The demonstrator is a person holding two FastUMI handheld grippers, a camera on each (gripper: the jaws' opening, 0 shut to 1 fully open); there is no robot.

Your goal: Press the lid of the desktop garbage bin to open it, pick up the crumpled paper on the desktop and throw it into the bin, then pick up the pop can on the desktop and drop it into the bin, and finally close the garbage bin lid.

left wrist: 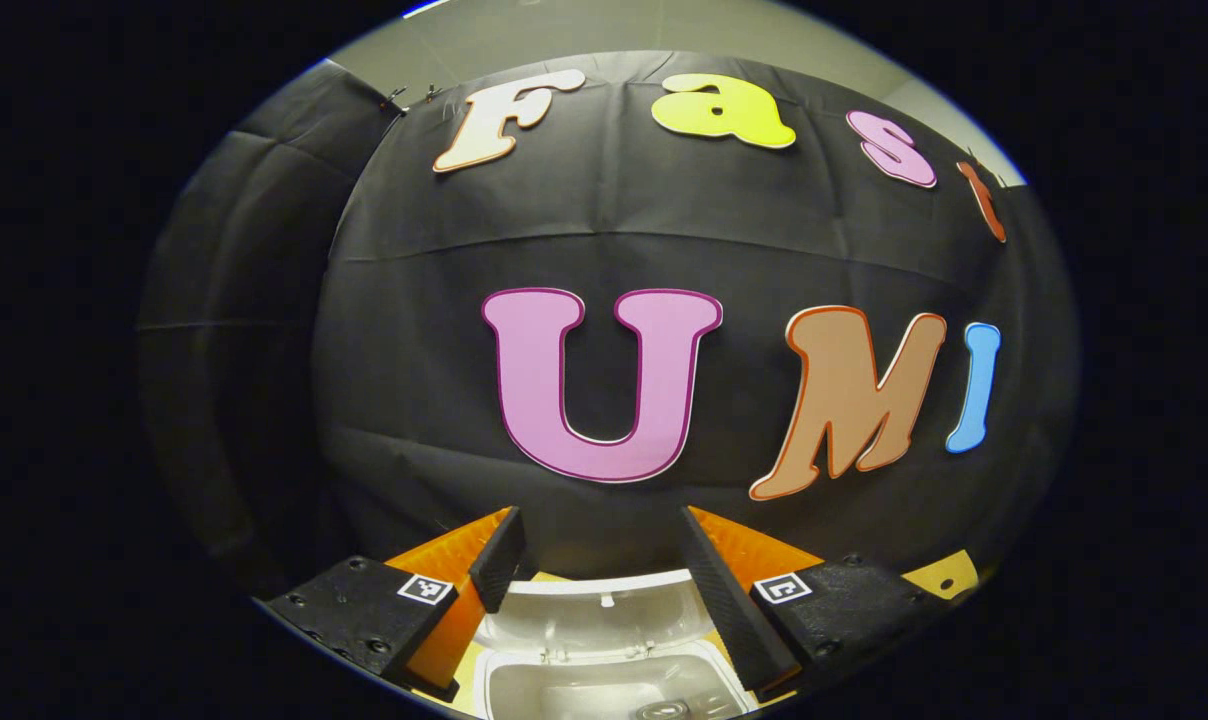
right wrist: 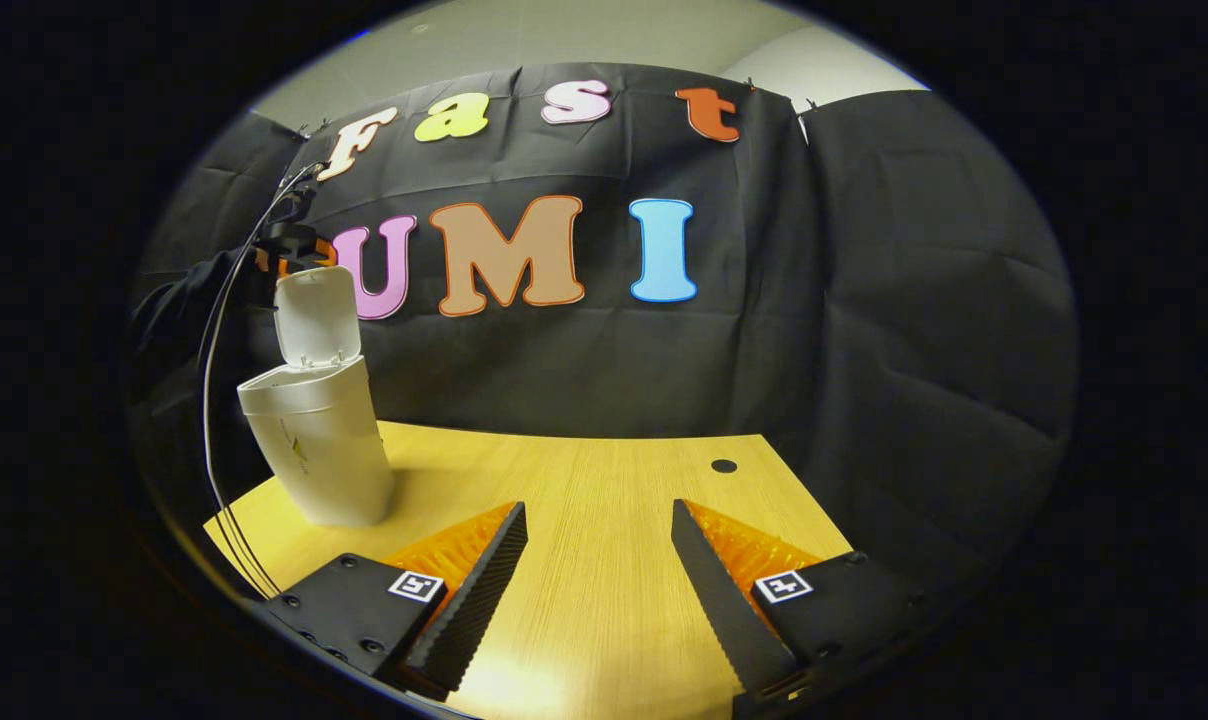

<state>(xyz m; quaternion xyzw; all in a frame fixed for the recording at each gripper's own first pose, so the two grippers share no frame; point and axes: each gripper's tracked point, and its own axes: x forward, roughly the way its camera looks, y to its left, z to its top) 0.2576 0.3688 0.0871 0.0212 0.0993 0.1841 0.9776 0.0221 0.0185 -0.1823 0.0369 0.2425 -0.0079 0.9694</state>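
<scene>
Black cloth walls close the booth behind and to the sides of a pale wooden desktop [right wrist: 604,500], whose grained top lies bare between the right gripper [right wrist: 599,525] and the far edge, with a small dark hole [right wrist: 724,466] near that edge. At the desktop's left end stands the garbage bin [right wrist: 319,450], a smooth off-white tapered tub, its lid [right wrist: 314,315] tipped upright. The left gripper [left wrist: 599,530] hangs directly over the bin's open mouth [left wrist: 604,680], fingers apart, holding nothing; a can top [left wrist: 664,710] glints inside. The right gripper sits low over the desktop, ribbed fingers spread wide, nothing between them.
</scene>
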